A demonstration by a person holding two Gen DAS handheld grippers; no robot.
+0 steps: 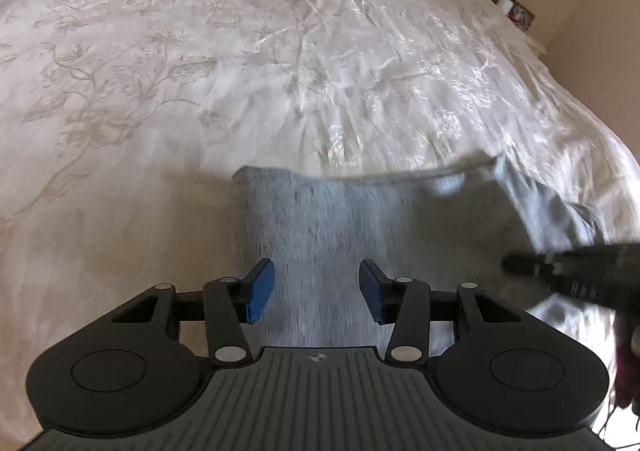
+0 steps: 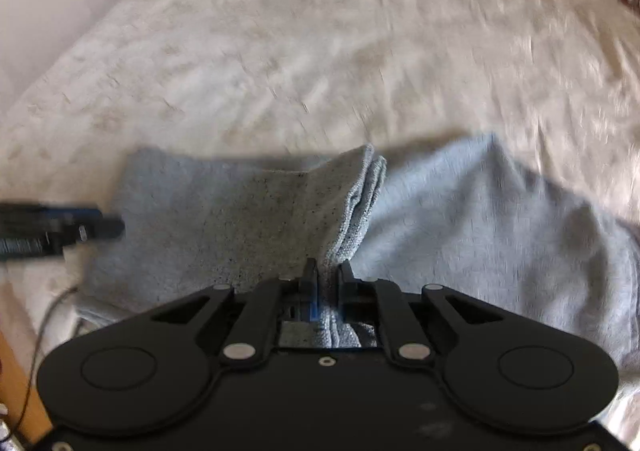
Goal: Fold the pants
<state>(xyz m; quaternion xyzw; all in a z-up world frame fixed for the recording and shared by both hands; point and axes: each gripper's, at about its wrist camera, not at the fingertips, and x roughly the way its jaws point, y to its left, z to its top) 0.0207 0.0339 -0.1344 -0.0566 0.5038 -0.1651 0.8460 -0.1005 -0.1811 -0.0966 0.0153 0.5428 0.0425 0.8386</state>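
With the right gripper (image 2: 328,275) pinching a bunched fold of the pants (image 2: 224,219), the wide-open, empty left gripper (image 1: 316,287) should grab the matching edge so the fold carries level.

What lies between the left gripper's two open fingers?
Only grey pants fabric shows in the gap of the left gripper, unpinched, in the left wrist view.

Both views are smeared by motion, so the weave of the pants (image 1: 320,219) and the bedspread (image 2: 320,51) pattern in the right wrist view cannot be read. The right gripper (image 1: 520,265) enters the left view as a dark blur, cut off by the right edge. The left gripper (image 2: 108,229) is likewise blurred and cut by the left edge. The right pads (image 2: 314,309) are mostly buried in cloth. Bedside items (image 1: 516,9) are too small to name
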